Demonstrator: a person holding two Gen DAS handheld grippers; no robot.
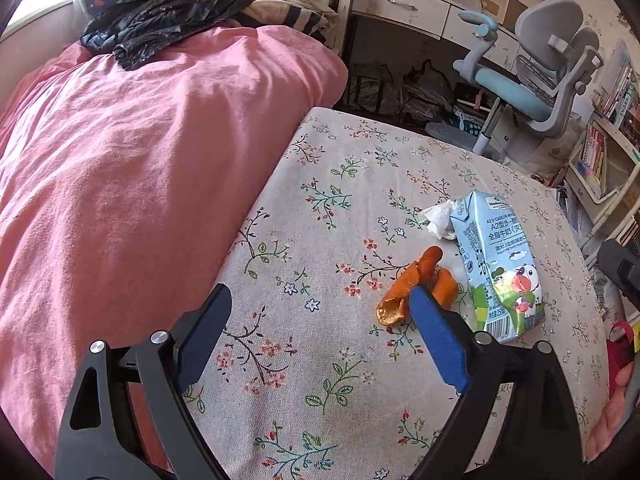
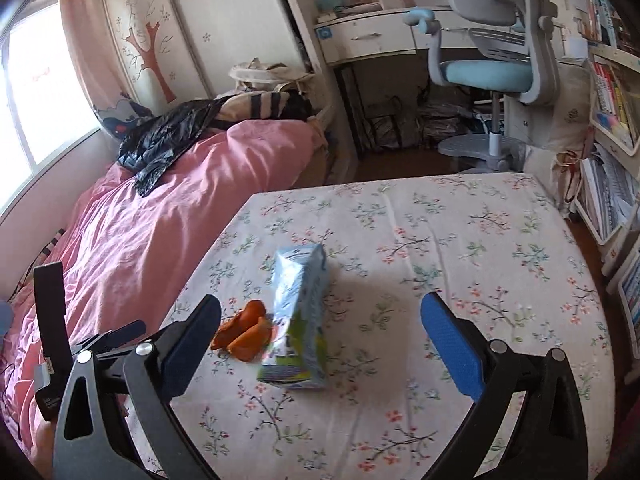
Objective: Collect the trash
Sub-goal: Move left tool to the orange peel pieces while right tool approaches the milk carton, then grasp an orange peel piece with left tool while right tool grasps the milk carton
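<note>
A blue milk carton [image 1: 496,264] lies on the floral tablecloth [image 1: 328,208], with orange peel pieces [image 1: 416,284] at its left and a crumpled white tissue [image 1: 440,218] behind it. My left gripper [image 1: 320,300] is open and empty above the table; its right finger overlaps the peel in view. In the right wrist view the carton [image 2: 300,316] and peel [image 2: 246,332] lie between and ahead of my open, empty right gripper [image 2: 320,312]. A black trash bag [image 1: 160,24] lies on the pink bed, also in the right view [image 2: 168,140].
The pink bed [image 1: 120,180] adjoins the table's left side. A blue-grey desk chair [image 2: 496,60] and a white desk [image 2: 368,36] stand beyond the table. Bookshelves [image 2: 612,120] line the right wall. The left gripper's body [image 2: 52,320] shows at the right view's left edge.
</note>
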